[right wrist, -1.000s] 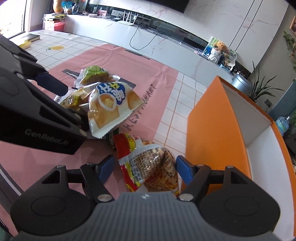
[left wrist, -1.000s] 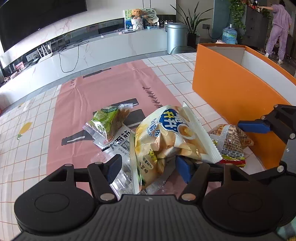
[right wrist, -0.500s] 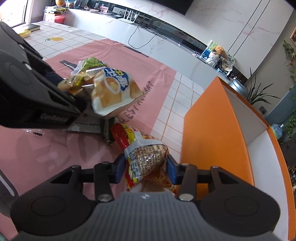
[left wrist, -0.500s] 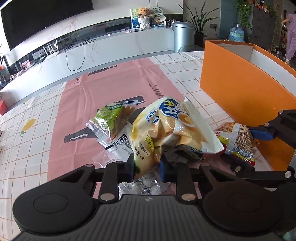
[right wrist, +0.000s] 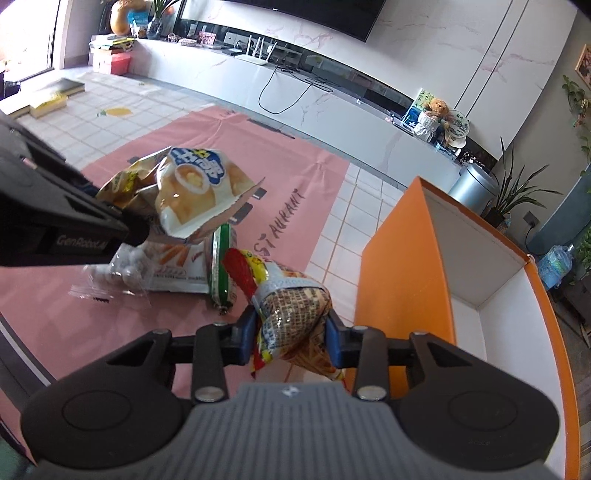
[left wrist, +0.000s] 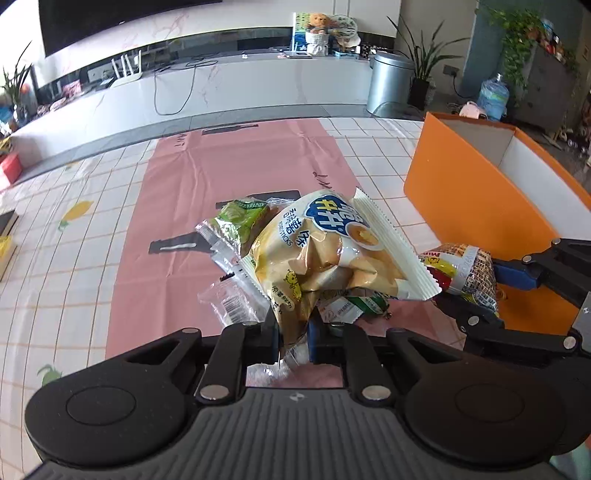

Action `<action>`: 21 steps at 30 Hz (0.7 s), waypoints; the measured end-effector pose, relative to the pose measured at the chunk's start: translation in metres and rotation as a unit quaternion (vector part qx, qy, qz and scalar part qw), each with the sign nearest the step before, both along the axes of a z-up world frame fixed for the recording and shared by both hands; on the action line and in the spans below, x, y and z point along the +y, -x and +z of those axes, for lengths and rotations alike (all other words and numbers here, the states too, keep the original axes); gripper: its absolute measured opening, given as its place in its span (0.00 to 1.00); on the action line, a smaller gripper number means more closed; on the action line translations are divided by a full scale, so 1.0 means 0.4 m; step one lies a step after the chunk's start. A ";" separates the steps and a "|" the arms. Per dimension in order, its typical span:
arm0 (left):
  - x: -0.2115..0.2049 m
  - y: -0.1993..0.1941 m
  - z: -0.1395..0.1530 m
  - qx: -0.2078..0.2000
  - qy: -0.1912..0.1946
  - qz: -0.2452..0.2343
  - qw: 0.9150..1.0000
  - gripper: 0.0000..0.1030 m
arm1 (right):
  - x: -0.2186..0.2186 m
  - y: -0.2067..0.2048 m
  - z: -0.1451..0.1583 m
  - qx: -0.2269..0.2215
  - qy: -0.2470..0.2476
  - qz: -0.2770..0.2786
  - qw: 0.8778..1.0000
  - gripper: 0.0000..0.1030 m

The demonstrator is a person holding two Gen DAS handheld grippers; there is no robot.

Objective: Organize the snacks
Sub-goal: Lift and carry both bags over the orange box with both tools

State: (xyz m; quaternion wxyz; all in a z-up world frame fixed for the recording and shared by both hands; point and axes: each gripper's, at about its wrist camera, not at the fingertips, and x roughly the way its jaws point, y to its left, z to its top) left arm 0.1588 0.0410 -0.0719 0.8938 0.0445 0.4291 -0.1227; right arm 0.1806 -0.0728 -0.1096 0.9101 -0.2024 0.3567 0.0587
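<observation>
Both bags have lifted, left gripper and right gripper clamped, angled downward.

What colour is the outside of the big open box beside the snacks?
Orange outside, white inside: the box shows best in the right wrist view.

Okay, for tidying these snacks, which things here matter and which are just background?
Part of the job:
- potato sticks bag, clamped in the left tongs
- red-and-yellow snack packet, clamped in the right tongs
- green raisin packet
- green sausage stick
- clear wrapped packet
- orange box

Just lying about:
- steel bin
- water bottle
- router
- teddy bear
</observation>
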 end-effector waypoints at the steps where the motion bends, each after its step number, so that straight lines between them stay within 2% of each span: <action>1: 0.004 0.006 0.009 0.002 0.004 0.005 1.000 0.14 | -0.002 0.005 0.009 -0.002 -0.004 0.001 1.000 0.34; 12: 0.025 0.089 0.124 0.020 0.031 0.066 0.997 0.14 | -0.045 0.073 0.142 -0.012 -0.089 0.014 0.996 0.34; 21: -0.047 0.145 0.213 -0.003 0.057 0.087 0.995 0.14 | -0.116 0.143 0.253 -0.040 -0.124 0.023 0.991 0.34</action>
